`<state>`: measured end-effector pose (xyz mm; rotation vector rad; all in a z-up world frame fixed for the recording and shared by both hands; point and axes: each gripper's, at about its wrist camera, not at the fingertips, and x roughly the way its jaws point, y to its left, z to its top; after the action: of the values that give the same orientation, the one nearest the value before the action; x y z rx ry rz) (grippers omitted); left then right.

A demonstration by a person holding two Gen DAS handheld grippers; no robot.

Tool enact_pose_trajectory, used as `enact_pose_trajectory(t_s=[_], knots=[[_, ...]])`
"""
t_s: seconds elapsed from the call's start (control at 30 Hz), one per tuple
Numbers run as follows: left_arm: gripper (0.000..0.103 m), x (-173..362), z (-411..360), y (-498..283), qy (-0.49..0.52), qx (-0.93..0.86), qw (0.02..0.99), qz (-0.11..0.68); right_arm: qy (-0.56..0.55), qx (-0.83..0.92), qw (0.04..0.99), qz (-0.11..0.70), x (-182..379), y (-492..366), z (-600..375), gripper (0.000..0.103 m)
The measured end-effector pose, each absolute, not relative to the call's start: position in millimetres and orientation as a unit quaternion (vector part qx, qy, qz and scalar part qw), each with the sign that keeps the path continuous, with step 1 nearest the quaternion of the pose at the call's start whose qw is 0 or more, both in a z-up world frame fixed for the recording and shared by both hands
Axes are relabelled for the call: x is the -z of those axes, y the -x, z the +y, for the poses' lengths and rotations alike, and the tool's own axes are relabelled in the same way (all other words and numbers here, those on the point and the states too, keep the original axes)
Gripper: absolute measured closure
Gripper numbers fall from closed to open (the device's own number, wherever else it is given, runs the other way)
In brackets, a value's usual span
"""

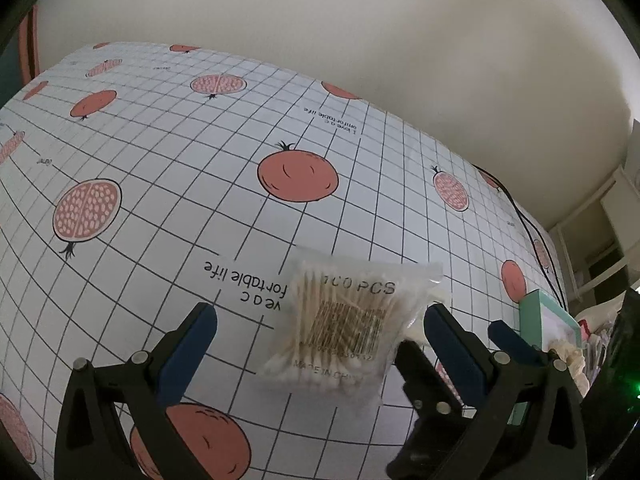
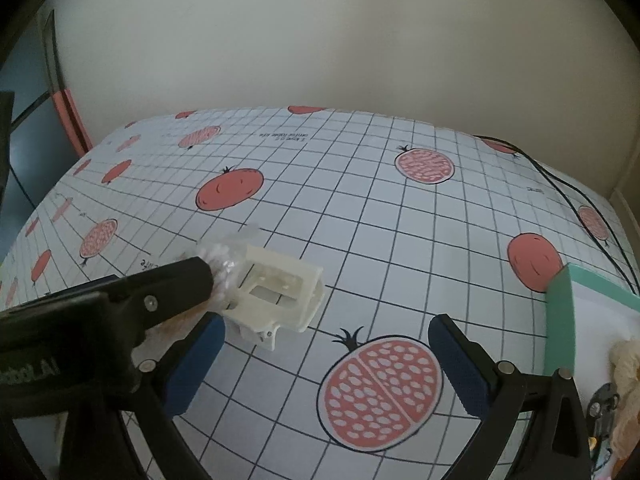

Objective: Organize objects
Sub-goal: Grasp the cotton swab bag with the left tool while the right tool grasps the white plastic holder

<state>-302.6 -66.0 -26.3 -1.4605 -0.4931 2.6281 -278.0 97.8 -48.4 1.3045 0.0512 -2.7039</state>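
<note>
A clear bag of cotton swabs [image 1: 340, 320] printed "100 PCS" lies on the pomegranate-print tablecloth [image 1: 160, 160]. My left gripper [image 1: 320, 312] stands open around it, fingers wide; the bag's right edge is close to the right pad [image 1: 452, 340]. In the right wrist view the left gripper's black body [image 2: 160, 292] comes in from the left and hides most of the swab bag [image 2: 224, 260]. A white plastic clip-like part [image 2: 276, 292] lies just right of the bag. My right gripper [image 2: 326, 332] is open over bare cloth, holding nothing.
A mint-green box [image 2: 560, 320] [image 1: 548, 316] sits at the table's right edge with a cream cloth [image 2: 624, 360] and small items inside. A black cable [image 2: 560, 184] runs along the far right. A plain wall backs the table.
</note>
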Motion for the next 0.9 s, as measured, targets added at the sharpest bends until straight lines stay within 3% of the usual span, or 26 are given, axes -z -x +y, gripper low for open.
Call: enact_pose_trajectory(t_s=[0.57,0.9], knots=[[0.022,37.5,-88.9,301.8,0.484,-0.855,-0.003,-0.187,-0.431,0.899,0.075,0.02,58.0,289.8,82.5,0.0],[0.023,39.4,-102.6,300.1,0.481,-0.856,-0.05,-0.183,-0.423,0.903,0.068,0.014,55.3,290.6,80.9,0.008]])
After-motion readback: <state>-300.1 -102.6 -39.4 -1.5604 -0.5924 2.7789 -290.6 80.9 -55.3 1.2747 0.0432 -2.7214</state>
